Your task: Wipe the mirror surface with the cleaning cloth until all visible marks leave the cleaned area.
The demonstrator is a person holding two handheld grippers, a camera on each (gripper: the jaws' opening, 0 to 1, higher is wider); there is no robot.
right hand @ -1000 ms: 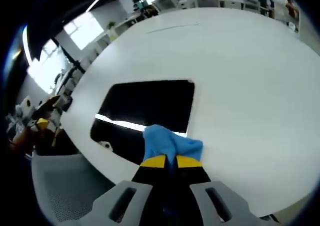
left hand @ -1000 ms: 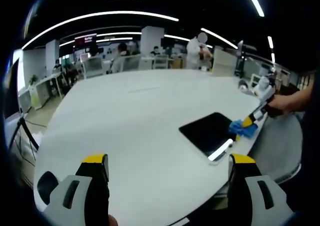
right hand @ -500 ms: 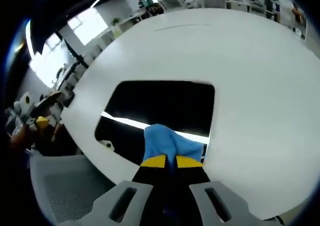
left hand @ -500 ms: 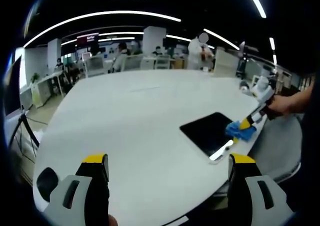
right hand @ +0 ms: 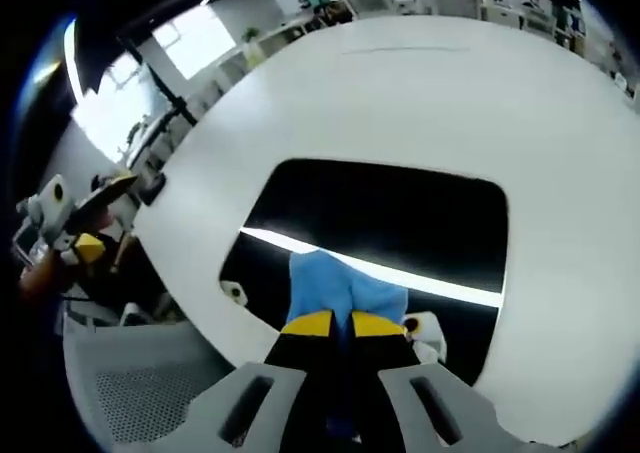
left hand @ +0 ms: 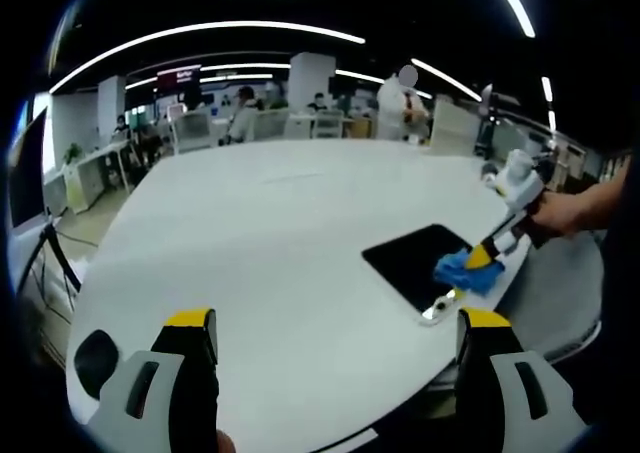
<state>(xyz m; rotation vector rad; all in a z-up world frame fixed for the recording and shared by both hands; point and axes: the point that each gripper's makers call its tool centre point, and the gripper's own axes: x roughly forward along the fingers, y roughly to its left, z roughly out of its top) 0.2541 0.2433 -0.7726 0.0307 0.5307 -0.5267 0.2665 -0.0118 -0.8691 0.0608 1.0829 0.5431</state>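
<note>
White table (right hand: 560,153): right gripper (right hand: 340,323) apparently presses cloth (right hand: 335,288) on mirror (right hand: 400,218)

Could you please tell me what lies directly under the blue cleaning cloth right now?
The blue cleaning cloth, clamped in the right gripper, rests on the dark rectangular mirror lying flat on the white table. Any marks beneath the cloth are covered and cannot be judged.

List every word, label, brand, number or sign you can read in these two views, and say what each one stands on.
No text can be read in these views.
Dark sign hung in the background office, left gripper view: light marks on it, too small and blurred to read.
Mirror, blue cloth and white table: no lettering shows.
Right gripper and left gripper: yellow tips, no print to be seen.
</note>
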